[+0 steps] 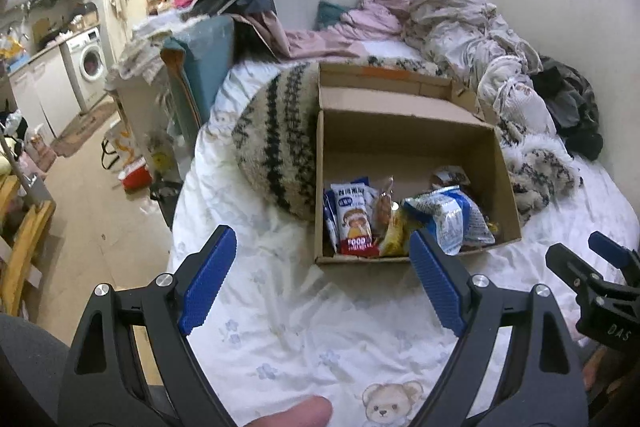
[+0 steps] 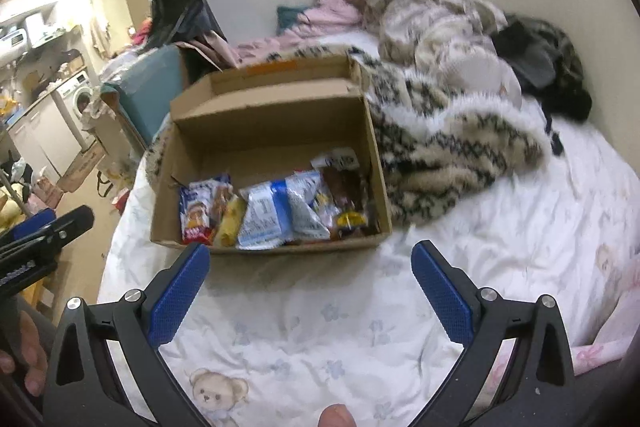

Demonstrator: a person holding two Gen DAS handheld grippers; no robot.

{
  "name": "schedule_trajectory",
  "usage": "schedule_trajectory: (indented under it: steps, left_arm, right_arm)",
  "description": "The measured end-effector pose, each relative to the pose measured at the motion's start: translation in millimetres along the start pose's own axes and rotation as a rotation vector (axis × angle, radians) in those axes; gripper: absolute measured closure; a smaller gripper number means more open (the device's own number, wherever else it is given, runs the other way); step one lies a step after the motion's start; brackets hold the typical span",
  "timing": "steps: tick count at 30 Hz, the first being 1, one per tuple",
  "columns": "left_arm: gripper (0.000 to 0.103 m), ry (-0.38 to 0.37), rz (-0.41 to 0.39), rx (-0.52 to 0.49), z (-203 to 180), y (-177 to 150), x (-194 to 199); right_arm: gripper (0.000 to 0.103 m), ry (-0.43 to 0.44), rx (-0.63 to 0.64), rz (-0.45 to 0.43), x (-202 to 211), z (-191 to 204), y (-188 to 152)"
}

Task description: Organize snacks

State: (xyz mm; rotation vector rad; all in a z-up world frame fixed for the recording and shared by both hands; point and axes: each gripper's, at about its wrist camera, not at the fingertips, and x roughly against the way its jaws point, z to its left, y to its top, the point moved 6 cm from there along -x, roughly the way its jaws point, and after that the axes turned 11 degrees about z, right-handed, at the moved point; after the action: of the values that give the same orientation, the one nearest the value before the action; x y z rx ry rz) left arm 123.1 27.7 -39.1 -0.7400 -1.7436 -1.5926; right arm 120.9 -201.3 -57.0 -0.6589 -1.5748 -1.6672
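Both claws, left claw (image 1: 322, 251) and right claw (image 2: 310, 263), gape wide, empty; cardboard box (image 2: 276, 143) holds snack packets (image 2: 276, 213).

- The left gripper (image 1: 322, 255) was held forward and low, its two blue-padded fingers (image 1: 208, 283) spread wide apart, with nothing between them.
- The right gripper (image 2: 310, 269) sat level beside it, just as wide, its blue pads (image 2: 444, 293) gripping nothing.
- Each showed at the edge of the other's wrist view: the right at the left's right side (image 1: 600, 279), the left at the right's left side (image 2: 44, 235).
- A fingertip (image 1: 296, 411) showed under the left gripper, another (image 2: 338, 415) under the right.
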Motion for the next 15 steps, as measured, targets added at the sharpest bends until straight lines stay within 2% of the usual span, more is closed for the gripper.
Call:
schedule_trajectory:
  steps: [7, 12, 15]
  left_arm:
    - [0.016, -0.007, -0.018, -0.019, -4.5, -0.4, 4.3]
    - [0.001, 0.002, -0.01, -0.033, -9.2, -1.8, 2.1]
    - [0.0, 0.016, -0.007, -0.041, -10.1, -2.2, 0.1]
  right_arm:
    - [0.0, -0.012, 0.01, -0.006, 1.5, 3.6, 1.0]
    - [0.0, -0.032, 0.005, -0.011, 1.0, 4.7, 3.5]
    - [0.0, -0.038, -0.001, -0.01, -1.5, 3.3, 4.7]
